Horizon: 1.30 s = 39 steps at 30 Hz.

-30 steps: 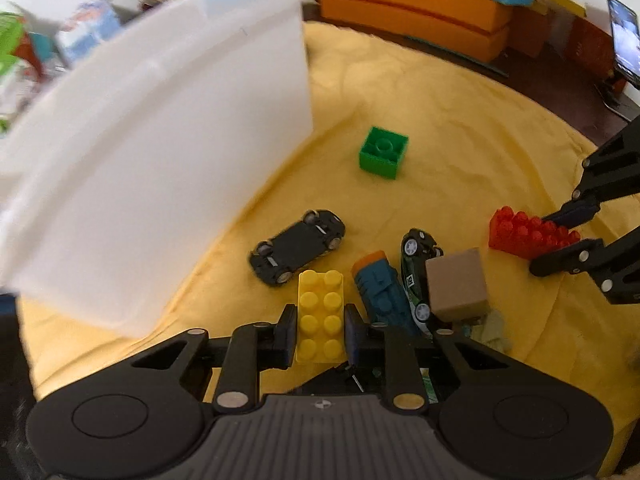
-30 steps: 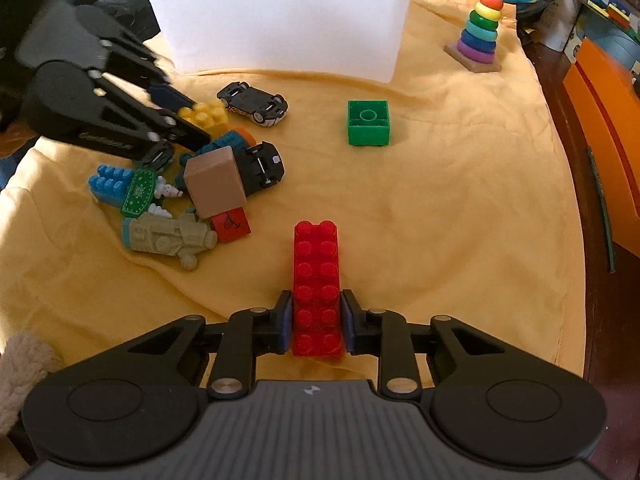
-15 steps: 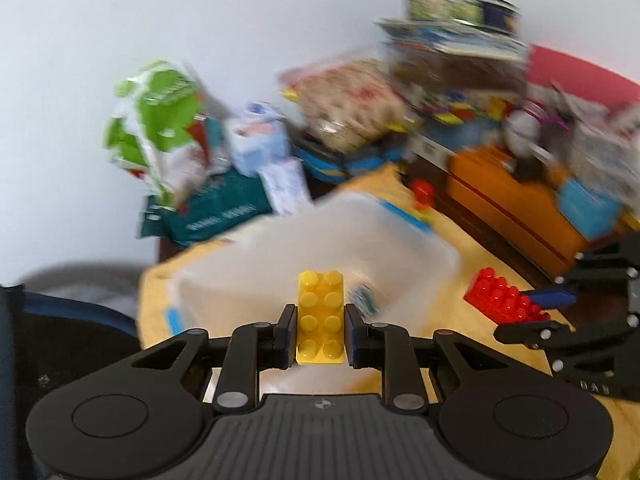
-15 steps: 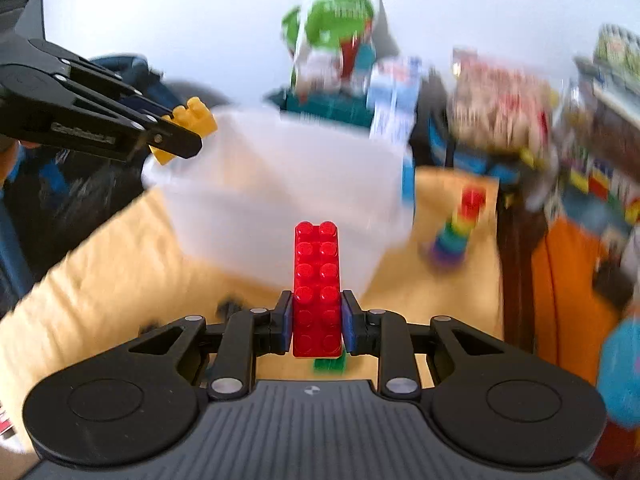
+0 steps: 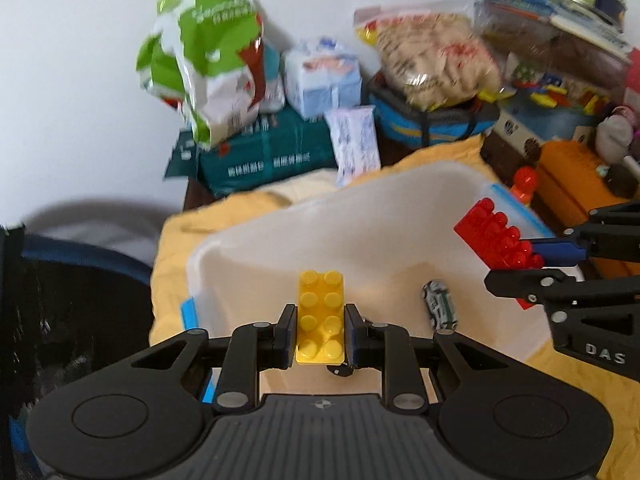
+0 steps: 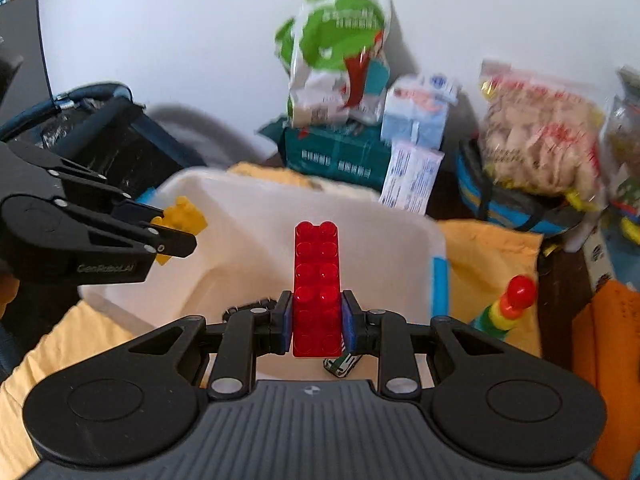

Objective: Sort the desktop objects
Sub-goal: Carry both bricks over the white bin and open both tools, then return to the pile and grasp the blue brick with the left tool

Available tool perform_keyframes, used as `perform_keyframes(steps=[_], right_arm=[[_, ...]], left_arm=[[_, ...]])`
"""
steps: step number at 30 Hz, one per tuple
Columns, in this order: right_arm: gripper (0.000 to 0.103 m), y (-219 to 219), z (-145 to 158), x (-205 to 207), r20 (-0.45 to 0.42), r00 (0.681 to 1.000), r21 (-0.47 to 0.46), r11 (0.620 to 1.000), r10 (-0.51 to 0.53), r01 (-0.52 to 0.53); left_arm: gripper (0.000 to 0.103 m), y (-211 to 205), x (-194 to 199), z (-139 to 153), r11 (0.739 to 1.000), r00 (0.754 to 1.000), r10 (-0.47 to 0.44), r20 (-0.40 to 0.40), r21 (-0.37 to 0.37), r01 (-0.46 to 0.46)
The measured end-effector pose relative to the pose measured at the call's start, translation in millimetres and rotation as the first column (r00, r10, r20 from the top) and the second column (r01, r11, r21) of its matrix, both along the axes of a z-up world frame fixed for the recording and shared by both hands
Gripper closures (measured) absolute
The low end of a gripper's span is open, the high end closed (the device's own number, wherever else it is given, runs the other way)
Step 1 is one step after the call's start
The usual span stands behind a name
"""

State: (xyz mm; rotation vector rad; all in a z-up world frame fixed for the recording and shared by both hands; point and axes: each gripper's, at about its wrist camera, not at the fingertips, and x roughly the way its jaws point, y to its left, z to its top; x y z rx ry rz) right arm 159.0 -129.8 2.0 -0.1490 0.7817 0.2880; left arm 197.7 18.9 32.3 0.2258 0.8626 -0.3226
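Left wrist view: my left tongs [image 5: 320, 330] pinch a yellow plastic building brick [image 5: 321, 316] between their blue pads, its studs facing the camera, and it hangs above the open white translucent plastic bin [image 5: 280, 240]. To the right, my right tongs [image 5: 532, 264] grip a long red plastic building brick [image 5: 496, 236], held over the bin's right rim. A small white-and-green toy car [image 5: 439, 310] lies on the bin floor, between the two bricks as seen here.

From the right wrist, the red brick [image 6: 318, 288] stands clamped in the right tongs [image 6: 317, 324] over the bin [image 6: 248, 208]. The left tongs [image 6: 160, 232] come in from the left, holding the yellow brick [image 6: 185, 214] above the bin's near-left corner. The bin rests on a yellow cloth [image 6: 488, 248]; a rainbow stacking-ring toy [image 6: 508, 308] stands on it to the right.
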Motion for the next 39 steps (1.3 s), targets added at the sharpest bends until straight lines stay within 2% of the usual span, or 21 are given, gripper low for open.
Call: perform_keyframes(steps=[2,4,7,10,15,17,19,22,24,28,31,34,39], right_arm=[[0.075,-1.1,-11.0,7.8,-0.042,0.999,0.009,1.000,-0.009,0.010],[0.073,-2.9,-17.2,11.1,-0.067,0.998,0.027,1.000,-0.012,0.014],[0.068,-3.2,-15.3,7.9,-0.062,0.998,0.021,1.000,-0.014,0.016],[0.067,-3.8,-7.2,0.2,-0.042,0.999,0.021,1.000,-0.007,0.008],[0.067,-2.6,14.8,-24.7,0.027,1.000,0.007,1.000,0.014,-0.014],[0.067,-4.4,24.1,-42.8,0.054,0.998,0.012,1.000,0.028,-0.029],[0.065,-7.0,28.4,-63.8,0.067,0.997,0.007,0.999,0.048,-0.049],[0.064,-10.6,21.0,-92.7,0.045,0.996,-0.013,0.997,0.081,-0.081],[0.064,-11.6,7.4,-109.7,0.006,0.995,-0.031,0.994,0.104,-0.103],[0.064,-10.3,-32.3,-138.5,-0.112,0.982,-0.065,0.985,0.152,-0.160],[0.064,-9.1,-59.5,-154.8,-0.199,0.966,-0.055,0.982,0.166,-0.180],[0.064,-6.7,-73.5,-163.7,-0.242,0.956,-0.026,0.984,0.164,-0.175],[0.064,2.1,-75.5,-166.7,-0.240,0.958,0.000,0.987,0.156,-0.160]], left_arm=[[0.072,0.0,4.2,-8.9,1.000,0.999,0.013,-0.040,0.001,-0.013],[0.060,0.4,5.4,-13.3,1.000,0.998,0.022,-0.059,-0.005,-0.023],[0.060,2.3,1.6,-9.6,0.999,0.999,0.029,-0.042,-0.028,-0.030],[0.060,6.6,-9.9,3.9,0.996,0.999,0.039,-0.018,-0.074,-0.040],[0.058,17.9,-54.6,35.8,0.994,0.998,0.041,0.057,-0.107,-0.035],[0.055,23.6,-77.0,43.7,0.994,0.995,0.044,0.085,-0.104,-0.035],[0.045,28.2,-100.9,43.4,0.996,0.994,0.042,0.099,-0.085,-0.034],[0.044,30.1,-132.0,24.4,0.999,0.997,0.024,0.079,-0.033,-0.021],[0.044,30.4,-147.8,1.9,1.000,1.000,0.002,0.028,-0.003,-0.002],[0.044,29.3,-172.9,-47.3,0.998,0.996,-0.009,-0.084,0.068,0.015],[0.044,29.1,-185.7,-69.4,0.997,0.990,-0.025,-0.136,0.074,0.035],[0.044,27.3,-191.1,-81.1,0.995,0.988,-0.046,-0.147,0.080,0.059],[0.044,23.9,-192.3,-88.7,0.987,0.983,-0.127,-0.133,0.079,0.138]])
